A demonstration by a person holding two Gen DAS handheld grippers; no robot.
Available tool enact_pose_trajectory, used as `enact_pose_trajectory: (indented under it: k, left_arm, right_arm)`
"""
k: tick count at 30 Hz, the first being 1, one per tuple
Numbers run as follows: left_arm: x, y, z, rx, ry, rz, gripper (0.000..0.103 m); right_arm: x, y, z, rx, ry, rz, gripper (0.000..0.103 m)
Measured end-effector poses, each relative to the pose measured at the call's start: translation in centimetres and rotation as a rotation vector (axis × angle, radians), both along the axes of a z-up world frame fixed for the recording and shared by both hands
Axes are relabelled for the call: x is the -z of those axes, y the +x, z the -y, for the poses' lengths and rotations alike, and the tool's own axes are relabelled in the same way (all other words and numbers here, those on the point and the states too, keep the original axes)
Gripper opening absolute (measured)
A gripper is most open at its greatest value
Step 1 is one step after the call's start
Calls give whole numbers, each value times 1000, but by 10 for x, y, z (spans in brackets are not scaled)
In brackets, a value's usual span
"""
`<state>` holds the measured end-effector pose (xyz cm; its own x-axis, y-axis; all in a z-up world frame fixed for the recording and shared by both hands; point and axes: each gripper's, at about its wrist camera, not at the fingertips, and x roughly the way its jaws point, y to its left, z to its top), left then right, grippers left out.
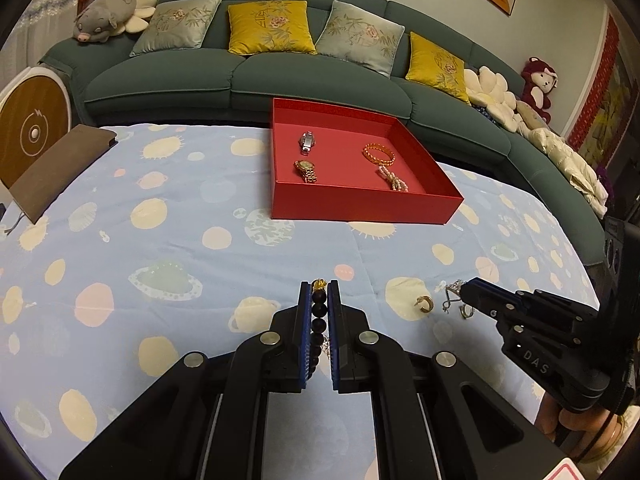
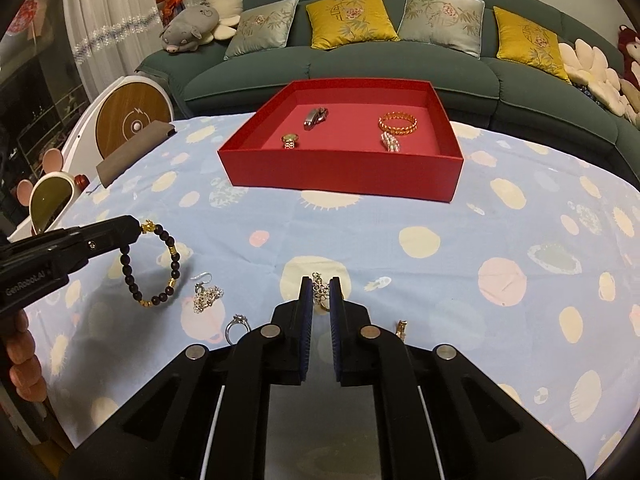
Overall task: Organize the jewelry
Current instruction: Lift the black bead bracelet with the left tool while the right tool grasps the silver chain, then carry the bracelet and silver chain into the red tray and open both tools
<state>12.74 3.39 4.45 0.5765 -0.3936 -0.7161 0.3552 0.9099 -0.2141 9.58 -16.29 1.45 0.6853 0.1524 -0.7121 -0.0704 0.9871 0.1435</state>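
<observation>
My left gripper [image 1: 320, 286] is shut on a dark bead bracelet [image 1: 319, 312] with gold charms; in the right wrist view the bracelet [image 2: 160, 268] hangs from it just above the cloth. My right gripper [image 2: 321, 282] is shut on a silver flower earring [image 2: 320, 291]; in the left wrist view the gripper [image 1: 466, 289] is low over the cloth beside a gold earring [image 1: 426, 303]. The red tray [image 1: 360, 210] holds a silver watch [image 1: 307, 142], a gold watch [image 1: 306, 170], a gold bangle [image 1: 378, 153] and a pearl bracelet [image 1: 392, 180].
On the blue patterned cloth [image 2: 440, 240] lie a silver hook earring [image 2: 206, 292], a silver ring [image 2: 237, 326] and a gold earring [image 2: 401, 327]. A brown notebook [image 1: 60, 168] lies at the far left. A green sofa [image 1: 240, 80] with cushions stands behind the table.
</observation>
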Motion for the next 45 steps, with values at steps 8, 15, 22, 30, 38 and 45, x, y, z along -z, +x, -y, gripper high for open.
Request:
enact_pose_trajectory:
  k: [8,15,22,30,38,45]
  left_arm:
    - [-2,5,3,-13,-1,5,5]
    - [-4,8,11,-10,0,14,5]
    - [-4,15,20,-7,0,8,5]
    - [-18,33,34,18,9,29,5]
    - [-55,93,65,42,-23,86,5]
    - [-53,165,101,30,-26,64,6]
  right_arm:
    - [-21,-6,10,13,27,45,8]
    - [-29,-7,18,30,38,61,8]
    - [-36,-6,24,44,42,75,8]
    - [-42,2,31,58,27,83,8]
    - [-79,57,59,92,26,129,8]
    - [-91,133,71,107,73,126,8]
